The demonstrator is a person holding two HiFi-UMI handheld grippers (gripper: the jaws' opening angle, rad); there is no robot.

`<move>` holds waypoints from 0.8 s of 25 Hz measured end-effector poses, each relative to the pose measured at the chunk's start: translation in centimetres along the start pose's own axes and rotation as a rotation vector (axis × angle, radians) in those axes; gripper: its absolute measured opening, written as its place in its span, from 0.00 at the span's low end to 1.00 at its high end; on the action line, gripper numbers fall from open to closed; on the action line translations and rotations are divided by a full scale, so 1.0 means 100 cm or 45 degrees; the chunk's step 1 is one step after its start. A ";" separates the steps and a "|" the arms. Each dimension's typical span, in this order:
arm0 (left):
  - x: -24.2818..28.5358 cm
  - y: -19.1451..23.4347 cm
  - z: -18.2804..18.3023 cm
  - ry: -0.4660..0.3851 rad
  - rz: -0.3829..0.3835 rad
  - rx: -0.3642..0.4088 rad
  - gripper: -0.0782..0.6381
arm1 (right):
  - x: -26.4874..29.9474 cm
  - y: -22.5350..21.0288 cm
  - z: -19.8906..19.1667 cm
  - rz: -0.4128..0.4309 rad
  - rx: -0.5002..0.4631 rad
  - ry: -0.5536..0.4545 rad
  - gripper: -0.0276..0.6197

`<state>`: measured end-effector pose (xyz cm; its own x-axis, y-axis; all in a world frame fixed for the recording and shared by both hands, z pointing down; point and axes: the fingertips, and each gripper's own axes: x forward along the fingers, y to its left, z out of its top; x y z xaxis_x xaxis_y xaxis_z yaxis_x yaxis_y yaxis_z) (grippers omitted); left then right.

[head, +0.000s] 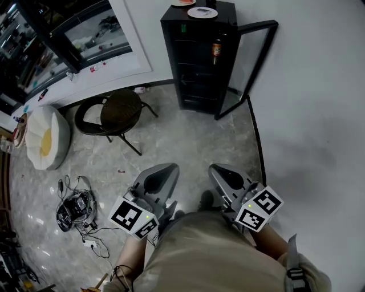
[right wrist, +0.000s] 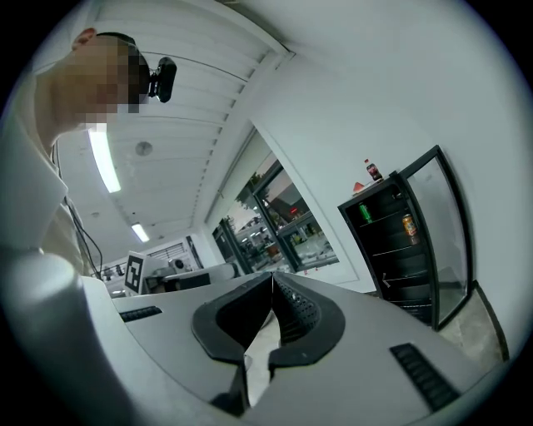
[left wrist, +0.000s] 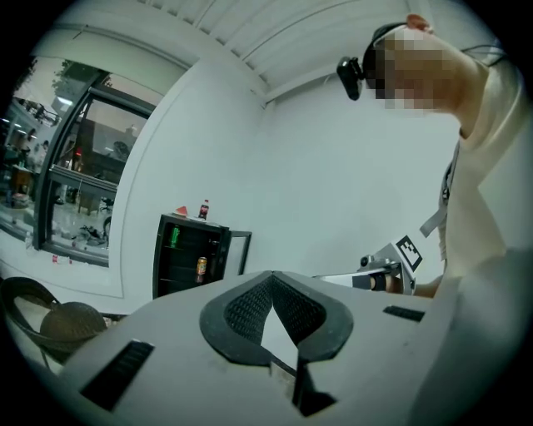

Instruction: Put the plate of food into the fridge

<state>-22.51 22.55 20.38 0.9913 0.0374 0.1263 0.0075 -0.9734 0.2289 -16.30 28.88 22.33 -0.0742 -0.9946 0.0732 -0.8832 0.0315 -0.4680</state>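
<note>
Both grippers are held low against the person's body and point level at the fridge (head: 171, 57) across the floor. Left gripper (head: 162, 171): jaws pressed together, nothing between them. Right gripper (head: 221, 172): the same, closed tip to tip and empty.

The plate (head: 202, 12) sits on top of the fridge, not inside yet. It is white and round, and what's on it is too small to tell. A second dish with something red (head: 183, 2) lies just beside it at the frame edge, possibly the food meant, so which of the two is the task's plate is unclear. The fridge door (head: 248, 63) stands open, swung to the right. A can (head: 216, 51) is on an upper shelf, and the other shelves look dark.

Key relation: the plate lies straight ahead of both grippers, higher than them and well apart — no reach possible from here. It sits slightly right of the midline, so the right gripper is probably the nearer one. A round plate has no long axis, so a grip on the rim is likely, and the jaws must open first. A chair (head: 117, 114) stands left of the path — not in the way.
</note>
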 end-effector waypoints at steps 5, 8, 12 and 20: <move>0.024 -0.009 0.005 0.003 -0.021 0.052 0.12 | -0.004 -0.014 0.011 0.082 -0.005 -0.014 0.08; 0.038 -0.012 0.010 0.002 -0.016 0.072 0.12 | -0.008 -0.019 0.017 0.116 -0.040 -0.022 0.08; 0.051 -0.014 0.015 0.012 0.012 0.093 0.12 | -0.014 -0.030 0.022 0.119 -0.082 -0.008 0.08; 0.055 -0.004 0.006 0.052 0.031 0.087 0.12 | -0.013 -0.043 0.018 0.099 -0.051 -0.003 0.08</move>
<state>-16.95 23.01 20.36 0.9851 0.0212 0.1707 -0.0063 -0.9873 0.1586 -11.59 29.86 22.68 -0.1421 -0.9892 0.0358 -0.8925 0.1124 -0.4367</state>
